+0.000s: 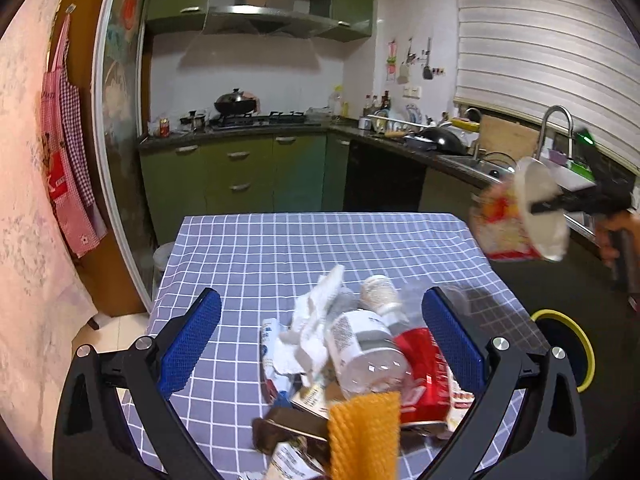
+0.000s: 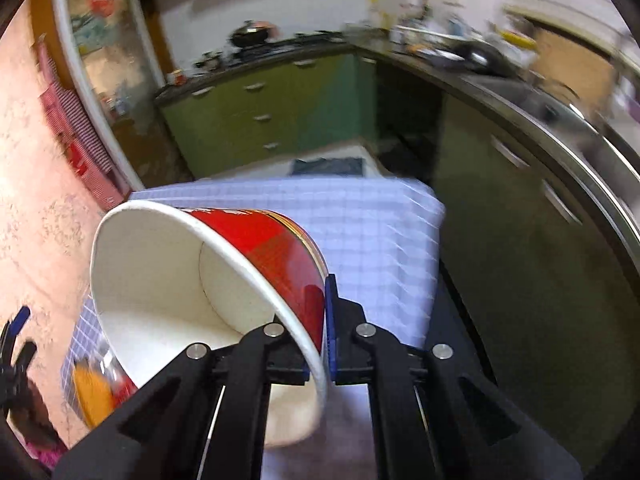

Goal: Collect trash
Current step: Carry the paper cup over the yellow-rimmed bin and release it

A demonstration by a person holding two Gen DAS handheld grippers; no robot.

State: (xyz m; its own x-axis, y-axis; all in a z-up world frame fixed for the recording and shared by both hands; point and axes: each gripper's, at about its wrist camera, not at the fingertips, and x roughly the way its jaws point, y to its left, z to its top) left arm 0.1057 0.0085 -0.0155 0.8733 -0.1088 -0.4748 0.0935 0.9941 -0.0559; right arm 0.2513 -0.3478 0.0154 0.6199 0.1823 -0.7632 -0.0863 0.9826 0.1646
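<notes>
**Operator:** Trash sits heaped on my checked tablecloth (image 1: 248,256), at the near end of the table. Largest container I can see is the paper noodle bowl (image 2: 192,280), red outside and white inside. My right gripper (image 2: 320,336) is clamped on its rim wall, one pad inside and one outside, and the bowl hangs tilted in the air with its mouth towards my camera. It looks empty: I see only bare white walls and bottom.

**Observer:** Where is it, seen from the other side?

**Operator:** From the left wrist it is off the right edge of the table, in front of the counter, and blurred. Below it, on the floor beside the table, there is a dark round bin with a yellow rim (image 1: 576,344); I cannot tell what is in it.

**Observer:** And the pile?

**Operator:** A clear plastic bottle (image 1: 366,350) with a white label lies on its side on top and looks empty. A red can (image 1: 424,376) lies just right of it, touching. Crumpled white tissue (image 1: 316,320) lies to the left, over some printed wrappers. Something orange and ribbed (image 1: 366,436) sits nearest the camera.

**Observer:** Left gripper?

**Operator:** My left gripper (image 1: 322,340) is spread wide, the blue pads either side of the heap, pressing on nothing.
</notes>
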